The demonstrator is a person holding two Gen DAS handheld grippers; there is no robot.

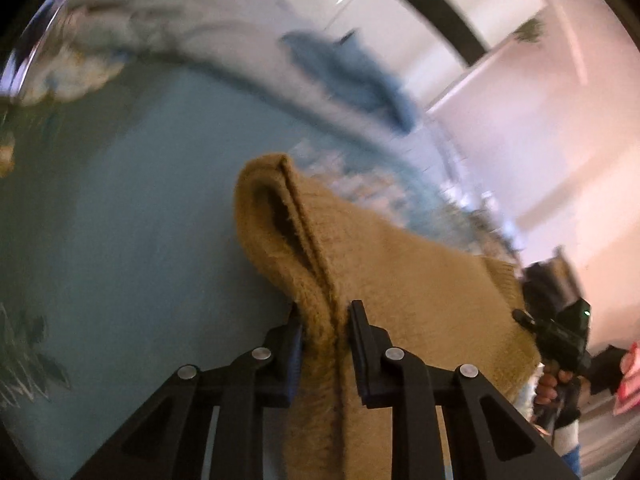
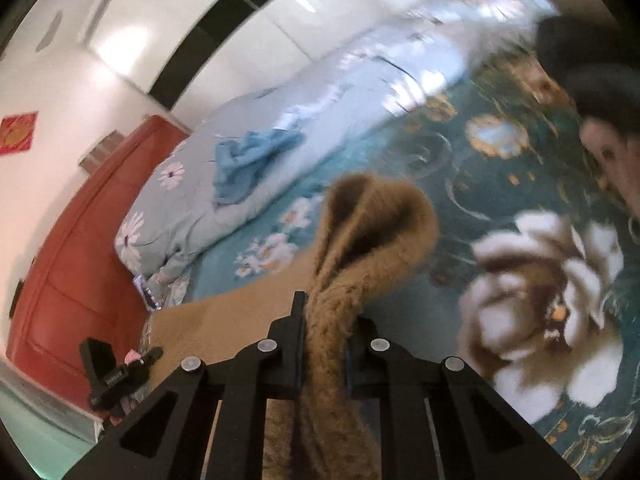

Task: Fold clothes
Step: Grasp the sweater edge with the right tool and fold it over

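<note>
Both grippers clamped on the tan sweater [image 1: 400, 280]: left gripper [image 1: 324, 324] and right gripper [image 2: 324, 320] each pinch a bunched edge, garment lifted over the bed [image 2: 440, 168]. Risk: fuzzy knit slides out of one pinch; uneven tension skews the fold.

Tan fuzzy knit sweater [image 1: 384, 264], ribbed hem edge visible, lifted off the teal floral bedspread [image 2: 460, 184] and stretched between both grippers. Left gripper [image 1: 324, 320] pinches a bunched fold of it between its fingers; fabric loops up above the fingertips in a rounded fold. Right gripper [image 2: 326, 316] pinches another bunched fold, also looping above the tips. Rest of the knit spreads flat between the two grips. Second garment, blue [image 2: 248, 160], lies crumpled on the pale folded quilt [image 2: 192, 216] toward the bed's far edge.
</note>
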